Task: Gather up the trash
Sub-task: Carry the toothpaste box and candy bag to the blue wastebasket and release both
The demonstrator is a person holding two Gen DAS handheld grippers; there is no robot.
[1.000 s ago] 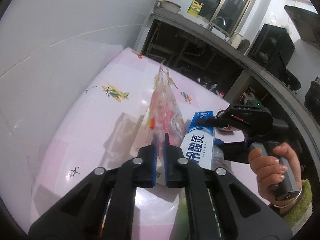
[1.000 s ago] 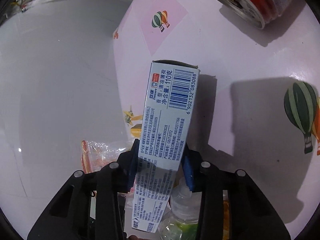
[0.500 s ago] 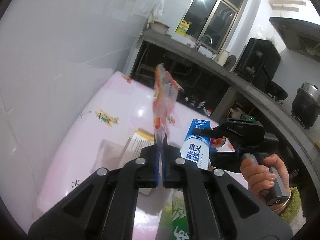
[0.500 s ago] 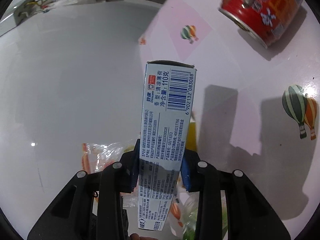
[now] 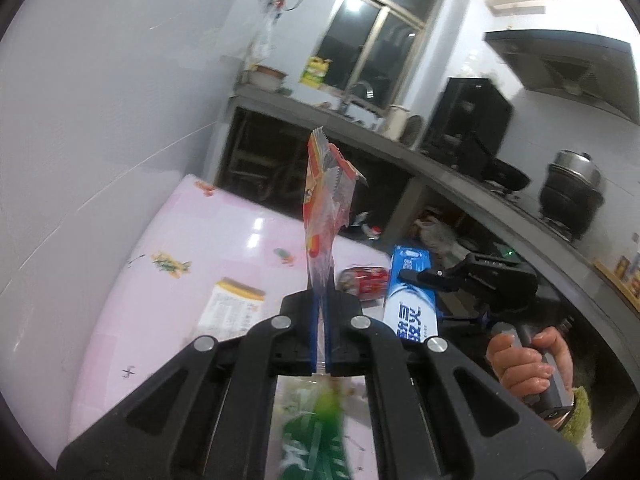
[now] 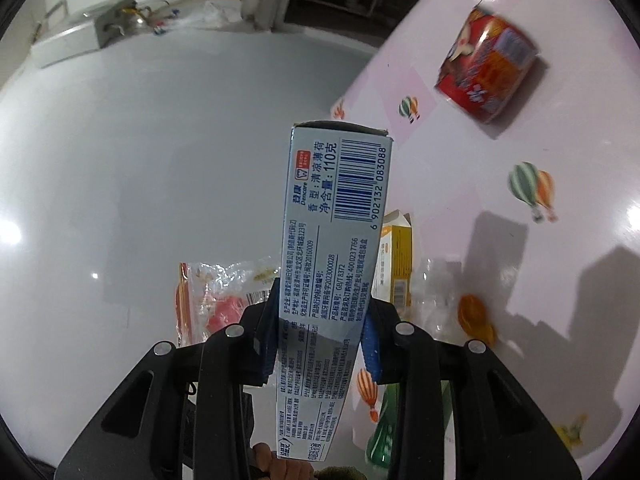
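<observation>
At the bottom centre of the left wrist view, the left gripper (image 5: 320, 332) is pressed together on a clear snack wrapper (image 5: 326, 204) that stands up from its pads into mid frame. At lower right a hand (image 5: 528, 364) holds the right gripper (image 6: 320, 328), which pinches a blue toothpaste box (image 6: 334, 232) across its width. Beneath them lies a pink table (image 5: 132, 300) printed with planes and balloons; on it sit a green bottle (image 5: 312, 440) at the bottom edge, a yellow-topped carton (image 5: 234, 304) left of centre, and a red can (image 5: 366, 280) on its side. Beyond, a grey counter (image 5: 440, 168) runs along the white wall under a dark window (image 5: 372, 52) at top centre, carrying a black pot (image 5: 570, 196) at right.
</observation>
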